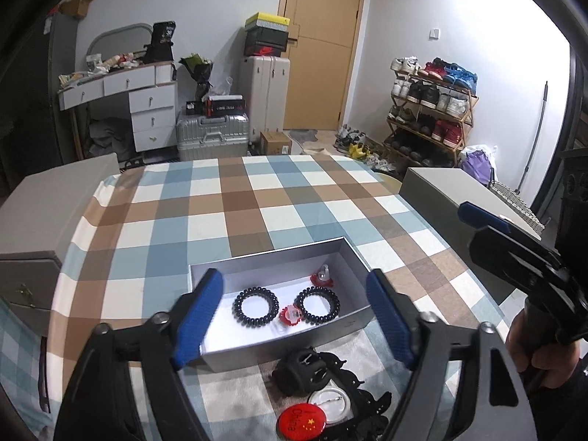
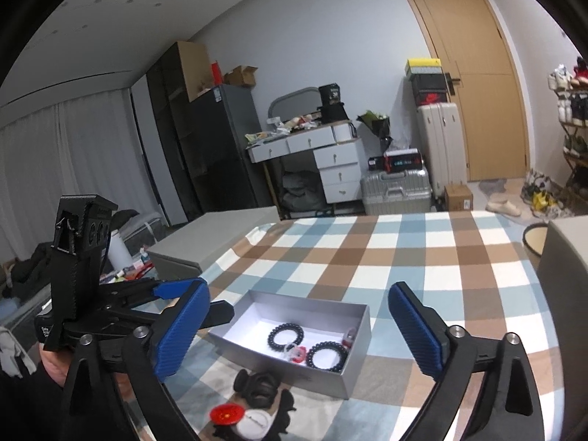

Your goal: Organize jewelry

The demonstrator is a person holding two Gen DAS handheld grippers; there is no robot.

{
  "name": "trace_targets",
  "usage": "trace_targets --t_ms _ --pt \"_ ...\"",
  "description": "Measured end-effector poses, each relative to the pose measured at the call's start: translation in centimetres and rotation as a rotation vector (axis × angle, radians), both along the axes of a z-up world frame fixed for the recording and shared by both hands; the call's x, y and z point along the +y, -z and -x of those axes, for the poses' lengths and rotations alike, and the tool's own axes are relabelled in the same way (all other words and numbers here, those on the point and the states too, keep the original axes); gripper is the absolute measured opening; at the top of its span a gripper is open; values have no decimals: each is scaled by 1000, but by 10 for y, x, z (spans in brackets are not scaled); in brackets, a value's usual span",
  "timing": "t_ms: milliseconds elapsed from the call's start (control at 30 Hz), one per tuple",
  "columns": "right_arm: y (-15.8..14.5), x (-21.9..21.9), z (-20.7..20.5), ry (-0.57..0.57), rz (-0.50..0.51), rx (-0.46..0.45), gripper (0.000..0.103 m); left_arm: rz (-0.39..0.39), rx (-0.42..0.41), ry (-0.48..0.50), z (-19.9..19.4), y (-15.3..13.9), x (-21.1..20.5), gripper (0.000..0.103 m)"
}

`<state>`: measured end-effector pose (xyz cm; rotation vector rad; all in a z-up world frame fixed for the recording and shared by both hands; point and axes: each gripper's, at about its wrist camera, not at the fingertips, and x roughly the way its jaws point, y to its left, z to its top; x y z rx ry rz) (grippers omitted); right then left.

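An open silver box (image 1: 330, 334) (image 2: 330, 371) sits on the checked table. Inside lie two black coil hair ties (image 1: 256, 305) (image 1: 317, 305) (image 2: 286, 335) (image 2: 327, 356) and two small red pieces (image 1: 292, 315) (image 1: 322, 278). In front of the box lie a black claw clip (image 1: 301, 369) (image 2: 257, 386), a red China badge (image 1: 302, 422) (image 2: 226, 414) and a white badge (image 1: 332, 404) (image 2: 253, 422). My left gripper (image 1: 294, 312) is open and empty above the box. My right gripper (image 2: 297, 334) is open and empty, also above the box.
The checked tablecloth (image 1: 257, 198) (image 2: 404, 253) covers the table. Grey boxes (image 1: 47, 198) (image 1: 459, 198) stand at its left and right sides. My right gripper shows at the right edge of the left wrist view (image 1: 522, 257). Suitcases, drawers and a shoe rack stand beyond the table.
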<state>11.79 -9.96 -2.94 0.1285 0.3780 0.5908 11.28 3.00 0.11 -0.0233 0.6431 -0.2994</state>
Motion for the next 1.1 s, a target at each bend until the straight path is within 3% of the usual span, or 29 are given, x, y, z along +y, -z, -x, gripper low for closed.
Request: trace_targets --t_ms 300,567,700,1100 --pt "-1 7 41 -3 29 -40 103 17 -44 -44 31 -2 6 82" --pt "17 11 72 -29 63 -22 103 34 -59 -122 56 13 13 101" --pt "35 14 82 -41 85 19 103 77 9 -93 66 35 17 101" --pt "96 16 81 -96 92 233 103 61 163 -112 95 90 30 101"
